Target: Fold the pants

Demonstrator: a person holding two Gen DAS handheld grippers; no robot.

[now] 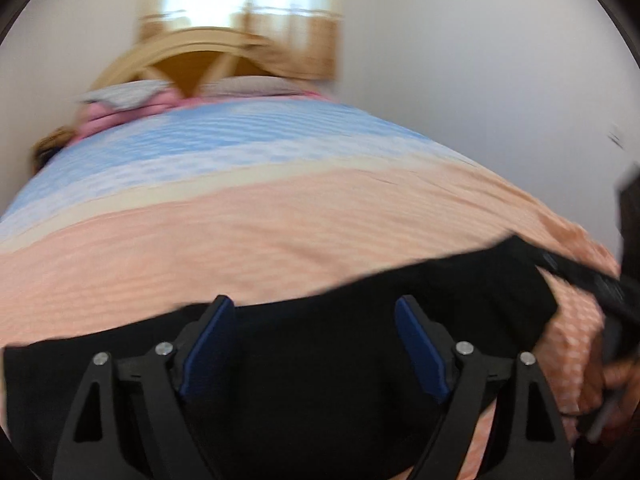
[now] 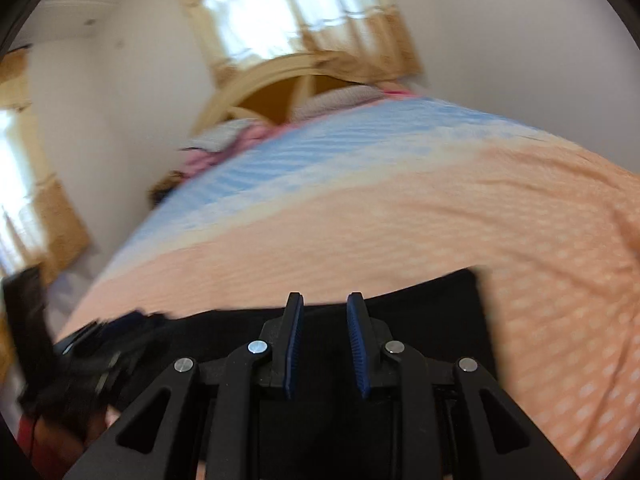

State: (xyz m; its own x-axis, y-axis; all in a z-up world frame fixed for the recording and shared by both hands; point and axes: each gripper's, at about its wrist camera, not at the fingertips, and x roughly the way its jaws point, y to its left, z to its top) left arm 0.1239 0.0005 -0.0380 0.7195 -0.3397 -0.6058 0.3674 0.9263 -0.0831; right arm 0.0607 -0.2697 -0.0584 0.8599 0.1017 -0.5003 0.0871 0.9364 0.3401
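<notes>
Black pants (image 1: 320, 364) lie flat along the near edge of a bed, on the peach part of the bedspread (image 1: 280, 236). My left gripper (image 1: 314, 308) hovers over them with its blue pads wide apart and nothing pinched. In the right wrist view the pants (image 2: 440, 320) end in a straight edge to the right. My right gripper (image 2: 324, 304) sits over their far edge with only a narrow gap between its pads. Dark cloth fills that gap, so I cannot tell whether it is pinched. Both views are blurred.
The bedspread turns blue (image 1: 240, 136) toward the wooden headboard (image 1: 192, 64), where pillows (image 1: 128, 96) and pink cloth lie. A curtained window (image 2: 280, 12) is behind it. A hand (image 1: 618, 376) with dark gear is at the right edge; white walls stand on both sides.
</notes>
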